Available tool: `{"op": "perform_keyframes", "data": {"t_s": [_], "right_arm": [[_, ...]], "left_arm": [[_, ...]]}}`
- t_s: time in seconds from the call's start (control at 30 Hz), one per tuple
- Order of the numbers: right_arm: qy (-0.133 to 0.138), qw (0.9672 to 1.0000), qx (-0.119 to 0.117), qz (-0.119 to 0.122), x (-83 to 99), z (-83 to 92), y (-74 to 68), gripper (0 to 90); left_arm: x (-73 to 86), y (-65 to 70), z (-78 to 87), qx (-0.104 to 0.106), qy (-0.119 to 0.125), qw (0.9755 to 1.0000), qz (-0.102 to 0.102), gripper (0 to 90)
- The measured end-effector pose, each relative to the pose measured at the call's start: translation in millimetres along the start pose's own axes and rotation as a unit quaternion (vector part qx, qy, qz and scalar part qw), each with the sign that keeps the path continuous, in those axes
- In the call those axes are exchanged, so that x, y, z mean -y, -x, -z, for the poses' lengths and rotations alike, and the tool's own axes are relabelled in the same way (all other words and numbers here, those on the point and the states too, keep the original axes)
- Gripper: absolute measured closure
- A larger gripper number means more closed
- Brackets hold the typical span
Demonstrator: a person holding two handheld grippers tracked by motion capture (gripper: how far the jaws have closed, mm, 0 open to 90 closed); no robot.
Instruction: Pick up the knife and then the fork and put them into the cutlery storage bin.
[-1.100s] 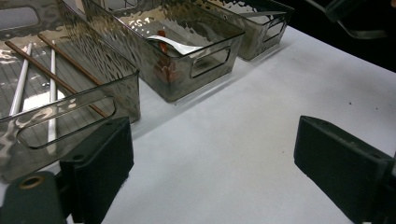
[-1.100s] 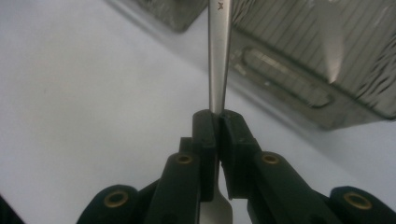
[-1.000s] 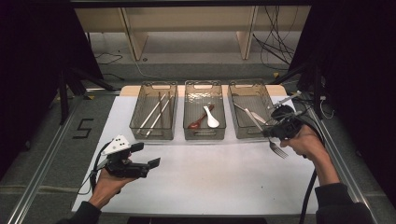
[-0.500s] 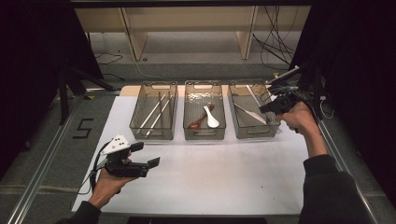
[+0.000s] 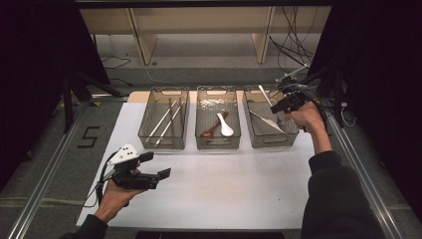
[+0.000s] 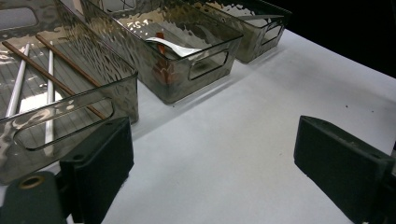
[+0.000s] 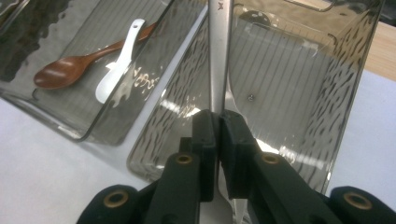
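High view: at upper right the right gripper (image 5: 279, 105) holds a silver utensil (image 5: 264, 94) above the right bin (image 5: 259, 137) (ribbed, smoky plastic).

Left gripper view: wide-apart black jaws frame bare white table (image 6: 243, 154).

Right gripper view: jaws pinch the utensil's flat metal handle (image 7: 219, 60); at left, a wooden spoon (image 7: 65, 70).

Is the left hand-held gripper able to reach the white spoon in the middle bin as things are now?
Probably yes. The left hand-held gripper is open and holds nothing, the middle bin has no lid, and the white spoon lies uncovered beside the brown spoon.
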State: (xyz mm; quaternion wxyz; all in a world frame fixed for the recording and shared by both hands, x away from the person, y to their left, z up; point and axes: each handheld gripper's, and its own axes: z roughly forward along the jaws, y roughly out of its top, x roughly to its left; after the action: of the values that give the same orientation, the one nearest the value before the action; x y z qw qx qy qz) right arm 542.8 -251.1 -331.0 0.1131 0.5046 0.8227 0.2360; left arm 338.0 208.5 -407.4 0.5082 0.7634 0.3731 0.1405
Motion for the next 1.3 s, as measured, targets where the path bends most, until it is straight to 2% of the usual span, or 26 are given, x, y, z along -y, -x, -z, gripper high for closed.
{"op": "perform_keyframes", "data": {"t_s": [0.3, 0.83, 0.9, 0.97, 1.0, 1.3], "right_arm": [[-0.008, 0.9996, 0.008, -0.025, -6.9, -16.6, 6.2, 85.3], [-0.002, 0.9989, 0.025, -0.039, -12.0, -28.7, 9.7, 84.6], [0.004, 0.9982, 0.037, -0.047, -13.1, -31.7, 10.8, 79.2], [0.013, 0.9975, 0.027, -0.064, -15.0, -33.7, 13.0, 67.2], [0.013, 0.9973, 0.024, -0.069, -15.8, -33.7, 13.3, 65.9], [0.022, 0.9977, 0.014, -0.063, -11.9, -22.1, 12.1, 59.8]], "left_arm": [[0.0, -0.8, 1.2, 0.0, 0.001, 1.0, 0.001, 11.2], [-0.1, -0.6, 0.6, 0.0, 0.0, 1.0, -0.001, 11.2], [0.0, -0.7, 0.5, 0.001, 0.0, 1.0, -0.001, 11.2], [0.0, -0.4, 0.2, 0.001, 0.0, 1.0, 0.0, 11.2], [-0.2, -0.1, 0.4, 0.001, 0.0, 1.0, 0.0, 11.2], [-0.3, -0.1, 1.0, 0.001, 0.001, 1.0, -0.001, 11.3]]}}
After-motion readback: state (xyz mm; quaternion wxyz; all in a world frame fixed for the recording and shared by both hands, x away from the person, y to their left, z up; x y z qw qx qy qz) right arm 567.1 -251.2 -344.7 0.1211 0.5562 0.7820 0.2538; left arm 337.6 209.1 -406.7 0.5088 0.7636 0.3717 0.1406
